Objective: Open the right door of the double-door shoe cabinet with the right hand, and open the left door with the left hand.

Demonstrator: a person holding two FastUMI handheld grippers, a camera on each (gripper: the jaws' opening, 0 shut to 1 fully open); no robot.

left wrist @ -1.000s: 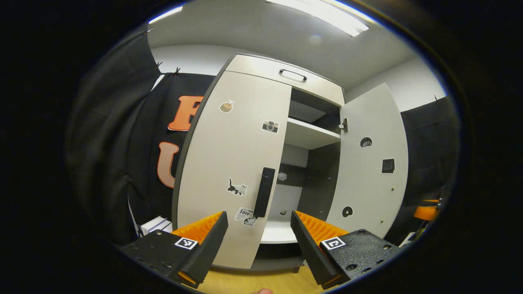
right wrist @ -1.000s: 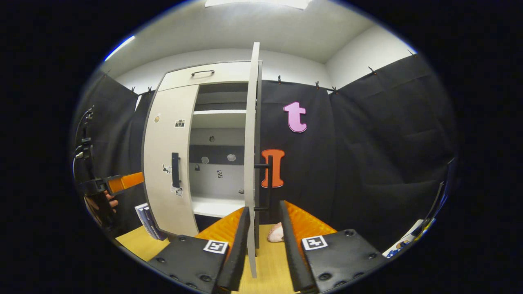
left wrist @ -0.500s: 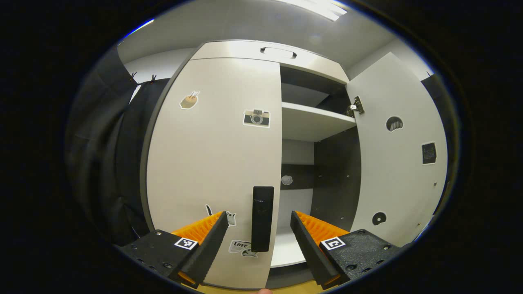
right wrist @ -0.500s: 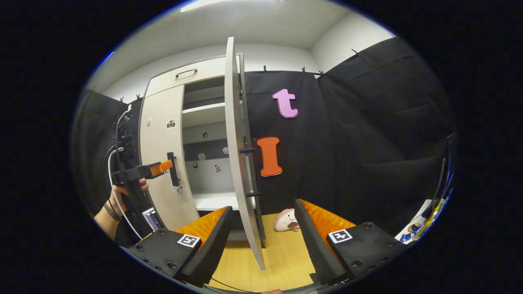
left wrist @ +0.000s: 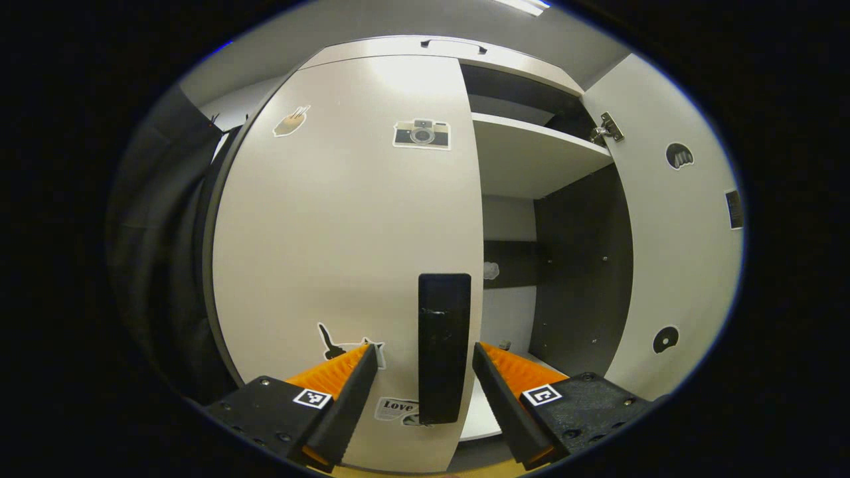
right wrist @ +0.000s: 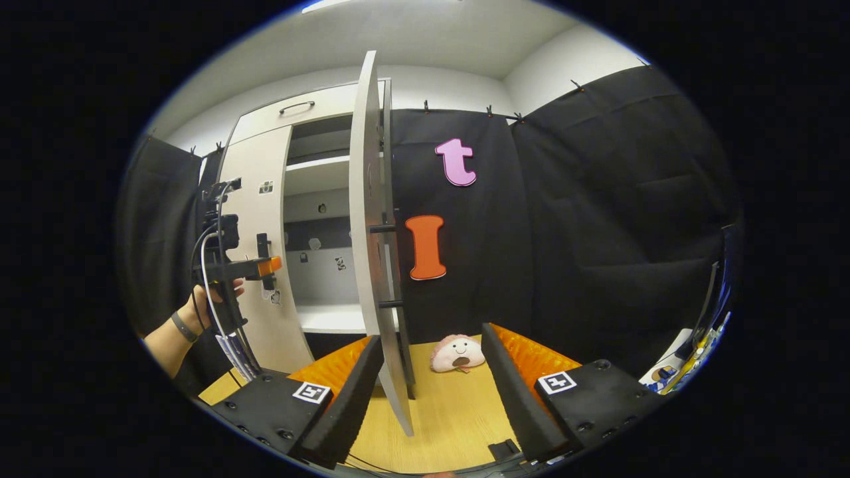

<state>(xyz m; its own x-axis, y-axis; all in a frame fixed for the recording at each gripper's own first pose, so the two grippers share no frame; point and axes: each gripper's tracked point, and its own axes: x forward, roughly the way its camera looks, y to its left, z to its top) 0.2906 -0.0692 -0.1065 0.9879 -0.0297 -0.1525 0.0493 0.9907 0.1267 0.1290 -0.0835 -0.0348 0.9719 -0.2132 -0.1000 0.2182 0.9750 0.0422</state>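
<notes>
- Now, in the left gripper view, my left gripper (left wrist: 424, 392) has its fingers spread wide, the left door's (left wrist: 345, 219) black handle (left wrist: 443, 345) standing between them, untouched; that door is shut.
- Beyond my right finger, the right door (left wrist: 671, 245) stands open, baring a shelf (left wrist: 531, 156).
- Over in the right gripper view, my right gripper (right wrist: 431, 385) gapes wide, holding nothing; the open door's edge (right wrist: 372, 219) rises just inside my left finger, a plush toy (right wrist: 457, 352) on the floor beyond.
</notes>
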